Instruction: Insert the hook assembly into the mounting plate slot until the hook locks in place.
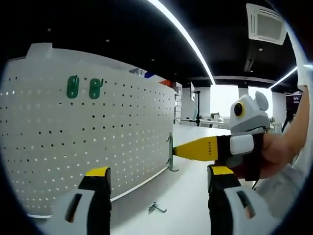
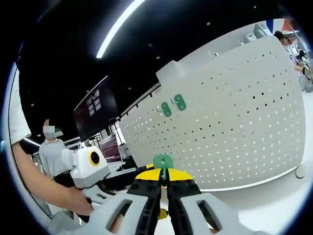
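Observation:
A white pegboard mounting plate (image 1: 98, 127) stands upright on the table, with two green hook plates (image 1: 73, 86) (image 1: 96, 88) fixed near its top. In the right gripper view the plate (image 2: 234, 127) fills the right side and the same two green plates (image 2: 166, 108) (image 2: 180, 103) show up high. My right gripper (image 2: 164, 177) is shut on a green hook assembly (image 2: 163, 161), short of the board. Seen from the left gripper view, the right gripper (image 1: 177, 151) holds that hook (image 1: 169, 147) by the board's end edge. My left gripper (image 1: 160, 178) is open, holding nothing.
A small loose metal hook (image 1: 156, 208) lies on the white table (image 1: 190, 191) near the plate's foot. A person's hand (image 1: 274, 156) grips the right tool. Another person (image 2: 51, 154) stands in the background beside dark screens (image 2: 93, 112).

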{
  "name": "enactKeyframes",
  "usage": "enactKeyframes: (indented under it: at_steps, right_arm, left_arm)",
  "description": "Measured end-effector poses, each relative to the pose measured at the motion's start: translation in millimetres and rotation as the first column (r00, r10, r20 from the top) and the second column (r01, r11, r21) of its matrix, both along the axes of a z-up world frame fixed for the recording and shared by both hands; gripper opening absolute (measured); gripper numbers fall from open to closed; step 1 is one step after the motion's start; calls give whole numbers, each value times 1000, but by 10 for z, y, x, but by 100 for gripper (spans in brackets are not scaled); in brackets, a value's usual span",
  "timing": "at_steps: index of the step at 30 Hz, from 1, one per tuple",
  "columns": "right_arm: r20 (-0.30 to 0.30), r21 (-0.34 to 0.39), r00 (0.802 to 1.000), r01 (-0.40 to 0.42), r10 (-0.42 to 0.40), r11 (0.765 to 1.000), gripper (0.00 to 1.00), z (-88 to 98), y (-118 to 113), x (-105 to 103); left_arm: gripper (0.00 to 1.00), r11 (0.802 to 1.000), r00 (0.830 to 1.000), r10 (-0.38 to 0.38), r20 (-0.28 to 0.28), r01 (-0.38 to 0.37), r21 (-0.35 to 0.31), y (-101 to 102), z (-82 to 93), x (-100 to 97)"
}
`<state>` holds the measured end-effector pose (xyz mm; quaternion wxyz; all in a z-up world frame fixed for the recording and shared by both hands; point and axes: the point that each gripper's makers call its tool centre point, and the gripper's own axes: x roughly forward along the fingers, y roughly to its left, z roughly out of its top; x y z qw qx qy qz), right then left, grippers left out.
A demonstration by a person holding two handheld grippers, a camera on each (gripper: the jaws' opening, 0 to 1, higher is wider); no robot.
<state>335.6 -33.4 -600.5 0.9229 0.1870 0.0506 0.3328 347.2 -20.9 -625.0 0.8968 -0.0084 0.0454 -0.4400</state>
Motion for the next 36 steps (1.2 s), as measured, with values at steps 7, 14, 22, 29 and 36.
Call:
enactKeyframes:
  at_steps: [7, 14, 22, 29, 36]
  right_arm:
    - [3, 0, 1000, 3, -3, 1000, 1, 14, -10, 11]
    - [48, -85, 999, 19, -15, 996, 1, 104, -76, 41]
    - [75, -176, 996, 51, -38, 983, 1, 166, -187, 143]
    - [105, -191, 993, 71, -51, 979, 1, 282, -263, 218]
    - [121, -194, 989, 105, -83, 975, 1, 366, -341, 316]
  left_arm:
    - [88, 1000, 1000, 9, 4, -9, 1, 20, 1, 8]
    - [86, 1000, 1000, 19, 10, -19, -4, 117, 17, -25]
    - [86, 999, 999, 32, 5, -32, 5, 326, -38, -113]
    - [84, 999, 998, 53, -16, -52, 4, 497, -120, -239]
    - [84, 998, 997, 66, -26, -66, 5, 633, -165, -373]
